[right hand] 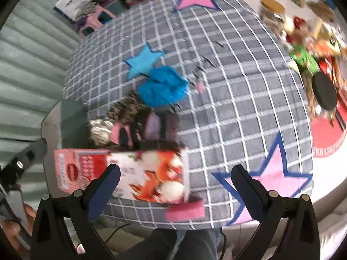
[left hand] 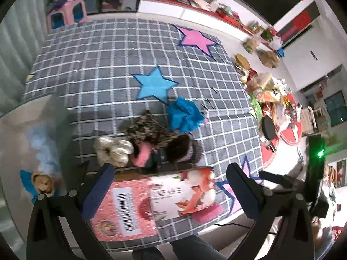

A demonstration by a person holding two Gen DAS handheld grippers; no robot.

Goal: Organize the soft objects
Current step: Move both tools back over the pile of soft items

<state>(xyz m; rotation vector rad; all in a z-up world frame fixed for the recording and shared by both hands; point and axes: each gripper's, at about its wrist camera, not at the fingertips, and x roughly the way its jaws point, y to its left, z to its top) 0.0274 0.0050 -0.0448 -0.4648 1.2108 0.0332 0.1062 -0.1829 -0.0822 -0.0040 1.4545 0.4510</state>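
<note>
A pile of soft things lies on the grey checked mat (left hand: 104, 60): a blue fluffy cloth (left hand: 184, 113), a mottled brown plush (left hand: 147, 127), a white plush (left hand: 112, 149), and dark and pink pieces (left hand: 182, 149). A red and white carton (left hand: 156, 201) lies in front of the pile, with a pink sponge (left hand: 208, 213) beside it. My left gripper (left hand: 171, 191) is open and empty above the carton. My right gripper (right hand: 175, 186) is open and empty over the carton (right hand: 130, 173) and sponge (right hand: 186, 209). The blue cloth (right hand: 162, 88) lies beyond.
A small bear with blue wings (left hand: 43, 183) lies on a pale surface at the left. Cluttered items and a red round mat (left hand: 288, 130) lie on the floor to the right. A pink stool (left hand: 65, 13) stands at the far left.
</note>
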